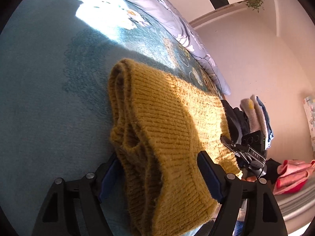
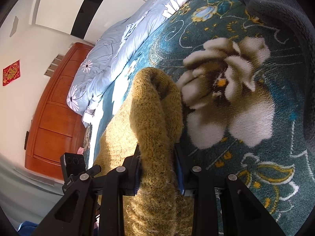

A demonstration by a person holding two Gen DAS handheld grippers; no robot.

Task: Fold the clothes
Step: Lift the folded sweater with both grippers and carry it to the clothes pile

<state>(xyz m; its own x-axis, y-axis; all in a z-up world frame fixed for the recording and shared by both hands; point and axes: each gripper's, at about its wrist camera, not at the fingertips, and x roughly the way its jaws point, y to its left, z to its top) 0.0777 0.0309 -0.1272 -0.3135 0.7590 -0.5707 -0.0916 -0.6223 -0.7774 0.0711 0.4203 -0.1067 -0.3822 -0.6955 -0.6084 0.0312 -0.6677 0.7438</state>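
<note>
Two grippers on one mustard knit sweater [image 1: 167, 122], and it sits bunched in thick layers on the teal floral blanket [image 1: 49, 98]. The left gripper [image 1: 159, 175] has its jaws spread wide around the folded stack; whether the pads are pressing the wool, I cannot tell. The right gripper [image 2: 158, 167] looks clamped on a rolled ridge of the same sweater, blue pads tight against both sides. To my eye, this is a fold being carried over or squared up. Doing it well means keeping both ends level so the layers land edge on edge, and lowering before letting go, since fluffy knit slumps. Around them: a pale blue flowered duvet [image 2: 122, 37] along the far side, a dark fleece garment [image 2: 285, 39] close on the right, and a stack of folded clothes [image 1: 256, 114] beyond the sweater. That fleece crowds the landing spot.
</note>
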